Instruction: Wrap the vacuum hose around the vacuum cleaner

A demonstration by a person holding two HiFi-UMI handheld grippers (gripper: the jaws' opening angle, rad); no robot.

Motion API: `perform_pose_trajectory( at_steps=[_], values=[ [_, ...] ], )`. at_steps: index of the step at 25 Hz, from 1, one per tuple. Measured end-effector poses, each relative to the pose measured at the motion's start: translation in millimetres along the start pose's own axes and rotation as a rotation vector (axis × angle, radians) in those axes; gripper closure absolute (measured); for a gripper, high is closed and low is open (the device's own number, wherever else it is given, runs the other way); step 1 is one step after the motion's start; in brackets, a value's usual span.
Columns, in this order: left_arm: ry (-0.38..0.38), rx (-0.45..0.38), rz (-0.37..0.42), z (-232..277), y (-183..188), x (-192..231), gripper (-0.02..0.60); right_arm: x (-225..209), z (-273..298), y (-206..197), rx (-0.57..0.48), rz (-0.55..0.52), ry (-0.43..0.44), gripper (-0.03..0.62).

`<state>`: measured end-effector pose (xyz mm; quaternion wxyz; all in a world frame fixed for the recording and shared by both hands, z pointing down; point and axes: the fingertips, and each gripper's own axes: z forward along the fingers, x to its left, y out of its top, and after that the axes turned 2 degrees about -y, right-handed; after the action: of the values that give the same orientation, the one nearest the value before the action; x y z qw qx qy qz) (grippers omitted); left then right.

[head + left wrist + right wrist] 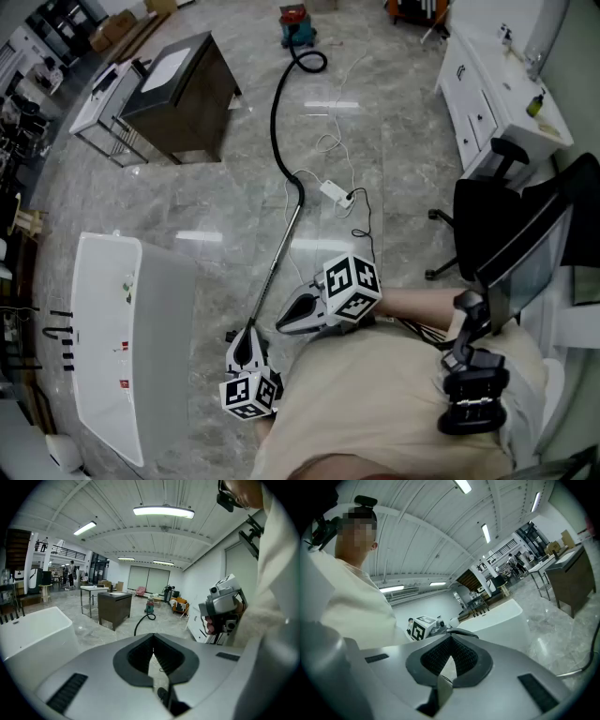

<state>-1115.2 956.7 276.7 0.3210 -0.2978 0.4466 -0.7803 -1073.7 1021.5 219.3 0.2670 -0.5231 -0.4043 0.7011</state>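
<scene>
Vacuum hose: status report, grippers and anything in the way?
Left gripper and right gripper shut, empty. Black vacuum hose unwrapped, trailing from small red vacuum cleaner. White power strip lies beside hose.

Cream shirt (375, 412); left hand-held gripper (247, 339), right hand-held gripper (284, 324): grey shells, black-white marker cubes (352, 289).

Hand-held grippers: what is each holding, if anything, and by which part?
Nothing. The left hand-held gripper and right hand-held gripper are shut and empty; the hose lies on the floor.
</scene>
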Motion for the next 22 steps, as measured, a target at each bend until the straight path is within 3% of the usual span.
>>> perform_pose_trajectory(
  at_steps=[7, 12, 17, 22],
  values=[
    [0.023, -0.013, 0.015, -2.7, 1.7, 12.8, 0.577, -5.4, 5.8, 3.0, -0.038, 0.043, 0.025, 0.591],
    [0.022, 0.022, -0.003, 3.0, -10.9, 8.3, 0.577, -10.1, -2.0, -4.3, -0.04, 0.092, 0.034, 0.591],
    [-0.016, 0.08, 0.074, 32.4, -4.5, 20.8, 0.577, -39.3, -24.3, 15.4, -0.148, 0.147, -0.017, 0.591],
    [0.049, 0.109, 0.086, 53.6, 14.1, 37.9, 0.577, -79.3, -31.5, 36.9, -0.223, 0.252, 0.071, 0.591]
  ],
)
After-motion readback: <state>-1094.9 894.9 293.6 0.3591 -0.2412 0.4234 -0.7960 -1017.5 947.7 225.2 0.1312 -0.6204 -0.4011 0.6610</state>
